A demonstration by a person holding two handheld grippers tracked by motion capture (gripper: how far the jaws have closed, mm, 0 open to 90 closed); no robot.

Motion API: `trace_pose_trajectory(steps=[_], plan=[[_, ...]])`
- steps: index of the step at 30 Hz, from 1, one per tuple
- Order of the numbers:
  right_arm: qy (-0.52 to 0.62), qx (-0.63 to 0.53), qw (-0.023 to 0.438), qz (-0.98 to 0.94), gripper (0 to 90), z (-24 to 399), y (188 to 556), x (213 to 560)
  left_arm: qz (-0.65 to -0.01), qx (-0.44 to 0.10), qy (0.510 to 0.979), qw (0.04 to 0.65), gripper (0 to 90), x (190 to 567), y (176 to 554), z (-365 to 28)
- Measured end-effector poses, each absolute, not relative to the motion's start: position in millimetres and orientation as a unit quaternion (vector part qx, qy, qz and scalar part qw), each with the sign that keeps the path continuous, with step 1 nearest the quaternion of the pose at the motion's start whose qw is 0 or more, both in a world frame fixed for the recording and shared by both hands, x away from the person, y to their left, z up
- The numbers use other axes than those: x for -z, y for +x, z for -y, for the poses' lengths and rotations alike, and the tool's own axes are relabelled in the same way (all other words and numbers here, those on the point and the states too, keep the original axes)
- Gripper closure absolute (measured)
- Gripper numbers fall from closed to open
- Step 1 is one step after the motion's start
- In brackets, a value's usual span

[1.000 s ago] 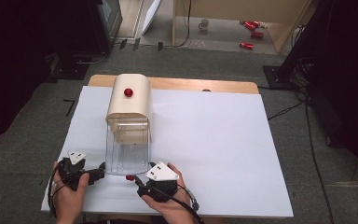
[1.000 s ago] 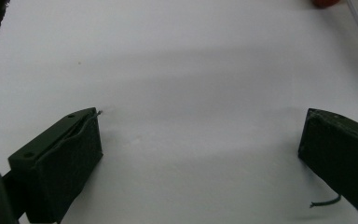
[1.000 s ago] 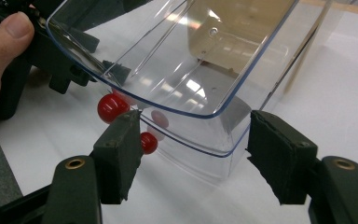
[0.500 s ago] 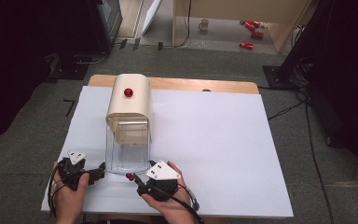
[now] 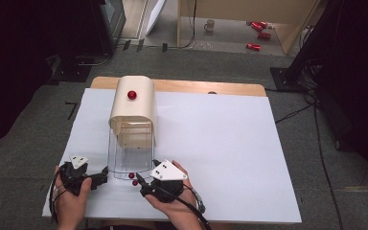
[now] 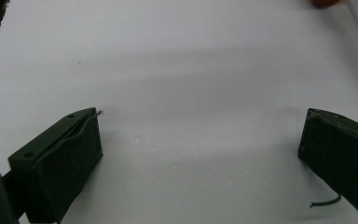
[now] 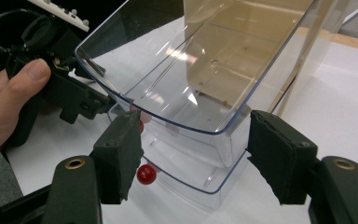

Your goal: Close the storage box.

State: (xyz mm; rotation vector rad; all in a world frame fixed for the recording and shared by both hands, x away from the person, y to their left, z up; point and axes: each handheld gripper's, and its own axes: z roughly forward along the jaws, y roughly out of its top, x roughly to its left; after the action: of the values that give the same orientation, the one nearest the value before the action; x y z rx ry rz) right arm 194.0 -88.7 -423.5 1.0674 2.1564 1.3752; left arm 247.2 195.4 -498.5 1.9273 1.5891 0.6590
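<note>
Near edge: my left gripper (image 6: pixel 200 140) is low over the white worktop (image 5: pixel 220 143), jaws released, nothing between them. My right gripper (image 7: pixel 193 154) is roughly level, jaws clenched across the front end of the clear bin (image 7: pixel 191 70). A red bead (image 7: pixel 146 174) lies loose just beside it. I judge the step is gripping the bin. Next move: a straight, steady pull out from under the beige hood (image 5: pixel 133 108).

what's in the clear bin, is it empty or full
Empty, as far as the pictures show: the clear bin shows only bare walls and floor in the right gripper view. One small red ball lies outside, beside its base.
</note>
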Motion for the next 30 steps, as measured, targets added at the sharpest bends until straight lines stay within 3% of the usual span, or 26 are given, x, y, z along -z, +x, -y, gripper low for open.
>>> trace_pose_trajectory(steps=[30], plan=[[0.412,-0.489,0.187,-0.746,35.0,85,244,408,-0.591,-0.245,0.718,0.274,0.0,498,247,-196]])
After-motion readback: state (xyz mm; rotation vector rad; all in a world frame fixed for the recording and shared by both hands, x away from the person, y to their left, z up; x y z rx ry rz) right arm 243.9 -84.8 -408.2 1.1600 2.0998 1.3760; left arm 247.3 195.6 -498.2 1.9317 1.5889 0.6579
